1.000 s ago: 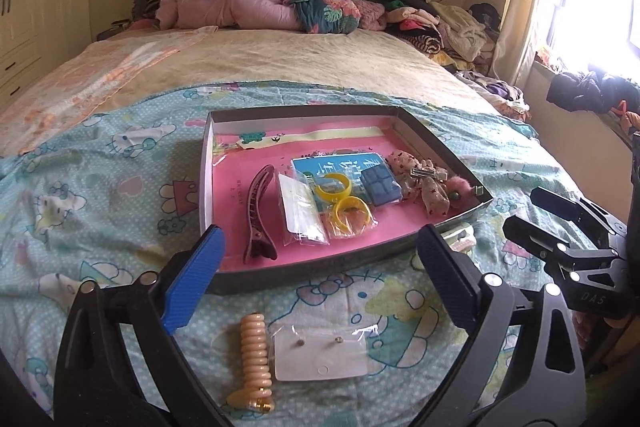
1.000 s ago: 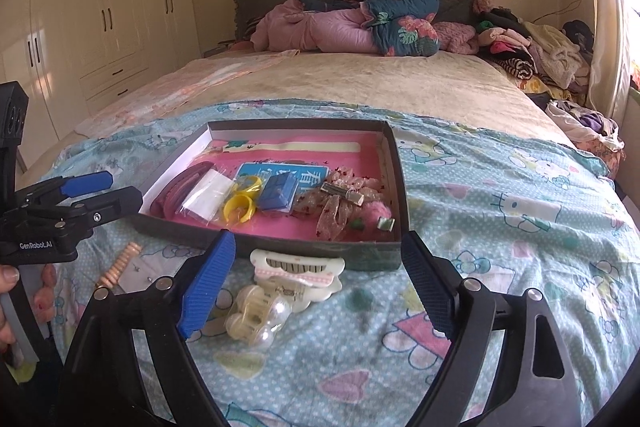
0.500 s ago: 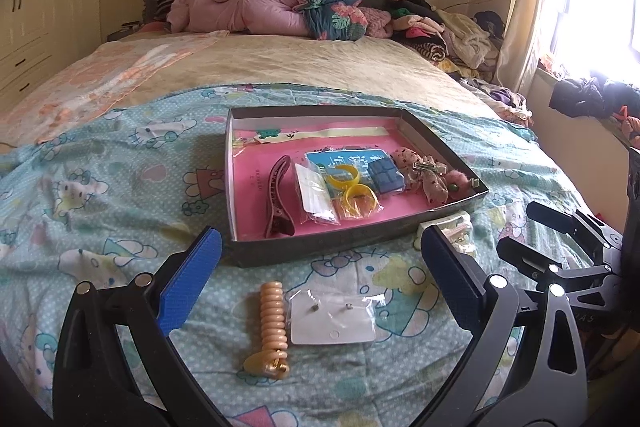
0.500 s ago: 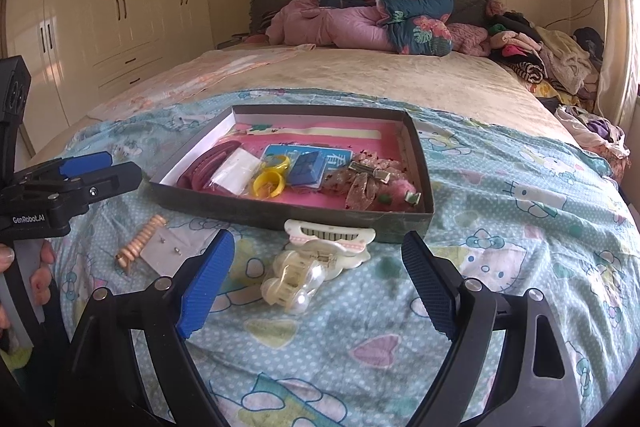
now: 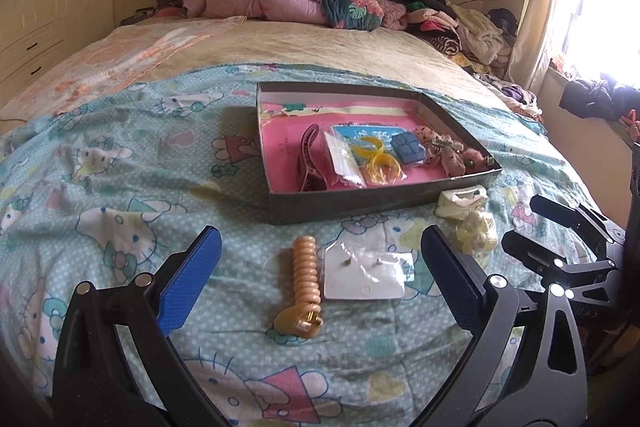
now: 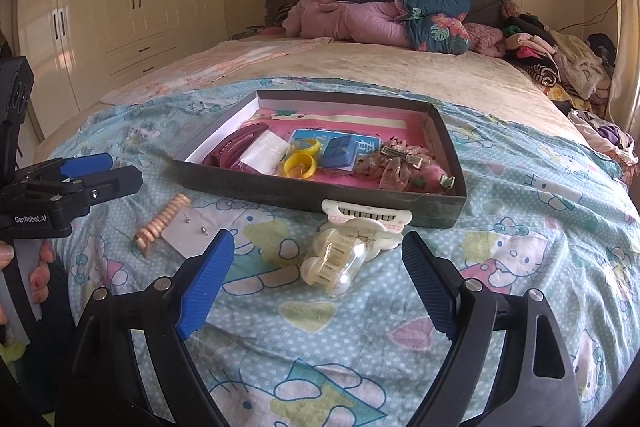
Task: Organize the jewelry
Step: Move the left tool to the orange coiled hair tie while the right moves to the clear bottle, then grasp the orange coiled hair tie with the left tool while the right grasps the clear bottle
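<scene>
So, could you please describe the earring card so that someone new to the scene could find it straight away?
Start at the dark shallow box on the blue cartoon bedspread; the items lying loose in front of it are nearest the grippers. The earring card is the flat white card in a clear sleeve holding two small studs, beside a peach ribbed hair clip. It is the only flat piece there.

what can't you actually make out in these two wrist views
- Earring card, left wrist view: the two studs are too small to identify.
- Dark red hair claw, left wrist view: its near end is hidden behind the box wall.
- Pearly clip, right wrist view: it overlaps the white claw clip, so their contact is unclear.
</scene>
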{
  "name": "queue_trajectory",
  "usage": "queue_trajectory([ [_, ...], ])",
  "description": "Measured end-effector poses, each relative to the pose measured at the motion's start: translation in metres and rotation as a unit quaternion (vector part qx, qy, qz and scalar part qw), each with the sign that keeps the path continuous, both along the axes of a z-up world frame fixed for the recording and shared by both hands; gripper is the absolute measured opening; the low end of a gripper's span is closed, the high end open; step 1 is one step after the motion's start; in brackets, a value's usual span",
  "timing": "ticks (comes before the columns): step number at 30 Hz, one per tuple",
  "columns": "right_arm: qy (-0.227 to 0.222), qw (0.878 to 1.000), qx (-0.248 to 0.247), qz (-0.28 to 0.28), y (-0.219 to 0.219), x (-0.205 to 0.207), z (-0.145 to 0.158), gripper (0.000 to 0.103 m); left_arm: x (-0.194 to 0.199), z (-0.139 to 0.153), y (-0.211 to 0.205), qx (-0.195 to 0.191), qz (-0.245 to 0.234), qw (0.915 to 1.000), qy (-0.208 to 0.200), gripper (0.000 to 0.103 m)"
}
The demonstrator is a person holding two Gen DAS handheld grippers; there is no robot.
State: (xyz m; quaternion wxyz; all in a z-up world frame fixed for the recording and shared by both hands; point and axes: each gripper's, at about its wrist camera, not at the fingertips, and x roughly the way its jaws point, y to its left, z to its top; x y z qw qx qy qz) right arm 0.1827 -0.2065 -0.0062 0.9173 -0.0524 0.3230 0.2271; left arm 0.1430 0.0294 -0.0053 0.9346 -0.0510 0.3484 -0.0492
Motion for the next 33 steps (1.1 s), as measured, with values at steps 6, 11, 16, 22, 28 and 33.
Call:
queue_trajectory([
  [6,0.003,1.0,-0.003,0.008,0.006,-0.003,-0.003,0.084,-0.005,-0.01,0.007,-0.002,0.004,0.9999,0.013,0.091],
  [11,0.004,1.0,-0.005,0.013,0.01,-0.006,-0.005,0.084,-0.006,-0.022,0.01,0.0,0.002,0.9995,0.03,0.091],
  [16,0.009,1.0,-0.007,0.016,0.012,-0.007,-0.01,0.084,-0.006,-0.031,0.012,-0.001,-0.001,0.9987,0.05,0.091],
  [22,0.014,1.0,-0.008,0.013,0.011,-0.006,-0.014,0.084,-0.002,-0.043,0.011,0.002,-0.006,0.9971,0.076,0.088],
  [28,0.026,1.0,-0.007,-0.003,0.008,0.002,-0.021,0.084,0.003,-0.055,0.015,-0.009,-0.011,0.9949,0.1,0.068],
  [33,0.045,0.999,-0.007,-0.024,0.004,0.013,-0.031,0.084,0.005,-0.059,0.018,-0.023,-0.012,0.9936,0.11,0.048],
])
